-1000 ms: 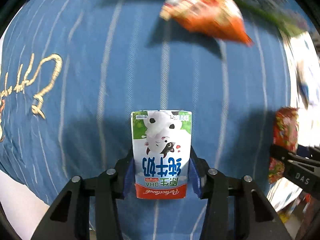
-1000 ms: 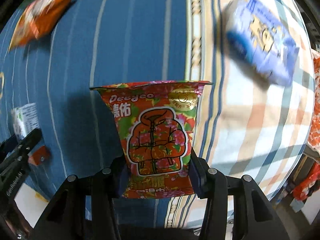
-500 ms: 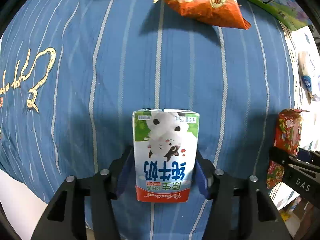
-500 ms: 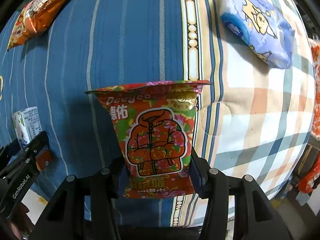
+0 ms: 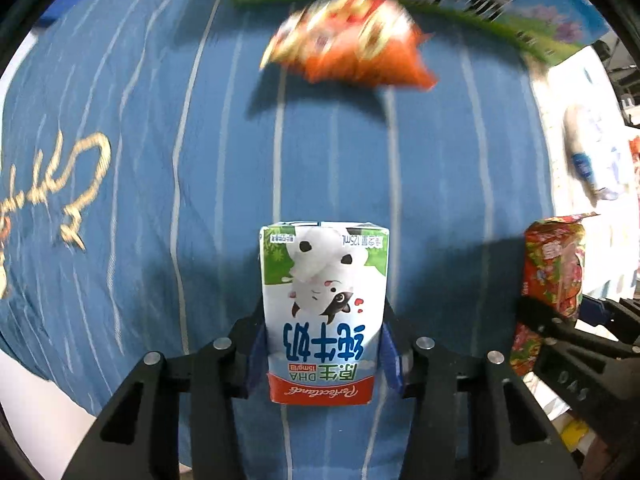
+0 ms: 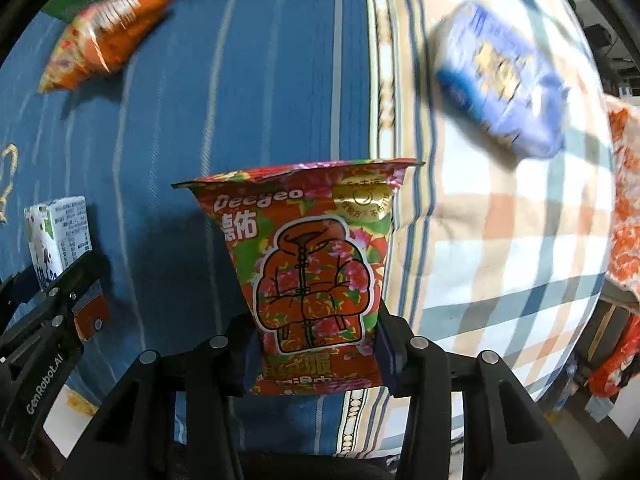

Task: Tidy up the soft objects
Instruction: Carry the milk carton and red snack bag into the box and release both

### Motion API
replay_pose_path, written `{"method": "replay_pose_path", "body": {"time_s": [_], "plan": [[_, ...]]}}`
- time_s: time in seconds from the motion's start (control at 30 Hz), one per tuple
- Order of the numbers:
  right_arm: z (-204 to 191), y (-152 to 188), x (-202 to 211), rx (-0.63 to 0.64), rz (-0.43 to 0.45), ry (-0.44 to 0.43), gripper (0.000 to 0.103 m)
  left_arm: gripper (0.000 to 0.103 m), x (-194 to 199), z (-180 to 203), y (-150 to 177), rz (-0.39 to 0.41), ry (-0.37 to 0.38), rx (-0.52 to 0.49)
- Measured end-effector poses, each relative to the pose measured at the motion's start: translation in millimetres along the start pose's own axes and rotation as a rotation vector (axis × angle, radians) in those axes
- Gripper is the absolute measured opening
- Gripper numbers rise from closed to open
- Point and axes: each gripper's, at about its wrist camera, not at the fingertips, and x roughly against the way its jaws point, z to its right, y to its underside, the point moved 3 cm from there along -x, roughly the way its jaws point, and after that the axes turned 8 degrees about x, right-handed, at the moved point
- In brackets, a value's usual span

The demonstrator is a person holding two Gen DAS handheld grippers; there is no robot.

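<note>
A: What changed? Both views went blurry again; half a second ago they were sharp. I'm swinging both loads over the blue striped bedspread point(image 5: 168, 168).

B: Tongs?

A: Left tongs point(image 5: 323, 354) clamped on the white-green milk carton point(image 5: 323, 312), printing upside down. Right tongs point(image 6: 316, 354) pinch the red floral snack bag point(image 6: 308, 276) upright. Orange chip bag point(image 5: 352, 40) lies ahead on the bed.
</note>
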Motion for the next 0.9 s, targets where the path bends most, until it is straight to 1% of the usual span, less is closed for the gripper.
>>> {"method": "replay_pose_path", "body": {"time_s": [0.13, 0.33, 0.37, 0.47, 0.57, 0.63, 0.67, 0.7, 0.83, 0.9], "plan": [[4.9, -5.1, 34.3, 0.003, 0.066, 0.001, 0.048, 0.044, 32.1, 9.3, -9.5, 0.076, 0.018, -0.028], [15.0, -11.7, 95.3, -0.008, 0.173, -0.031, 0.048, 0.044, 85.0, 11.5, -29.1, 0.184, 0.058, -0.036], [16.6, -10.3, 103.0, -0.009, 0.189, -0.039, 0.048, 0.044, 93.9, 10.9, -32.4, 0.208, 0.056, -0.037], [20.7, -11.9, 122.3, -0.022, 0.231, -0.072, 0.048, 0.044, 121.7, 12.7, -43.7, 0.251, 0.087, -0.034], [19.6, -24.1, 159.7, -0.038, 0.274, -0.117, 0.048, 0.044, 148.2, 12.2, -55.3, 0.291, 0.126, -0.03], [23.4, -26.1, 170.0, -0.049, 0.297, -0.144, 0.048, 0.044, 162.9, 16.2, -62.4, 0.314, 0.153, -0.026], [25.9, -31.0, 174.3, -0.053, 0.312, -0.155, 0.048, 0.044, 169.4, 18.0, -68.6, 0.349, 0.137, -0.035], [29.2, -38.9, 186.4, -0.057, 0.33, -0.163, 0.048, 0.044, 178.0, 18.6, -74.2, 0.366, 0.144, -0.037], [40.8, -76.3, 220.2, -0.082, 0.398, -0.19, 0.048, 0.044, 210.3, 22.7, -105.8, 0.409, 0.195, -0.043], [48.3, -98.4, 228.3, -0.086, 0.42, -0.179, 0.048, 0.044, 221.7, 26.4, -125.7, 0.423, 0.202, -0.054]]}}
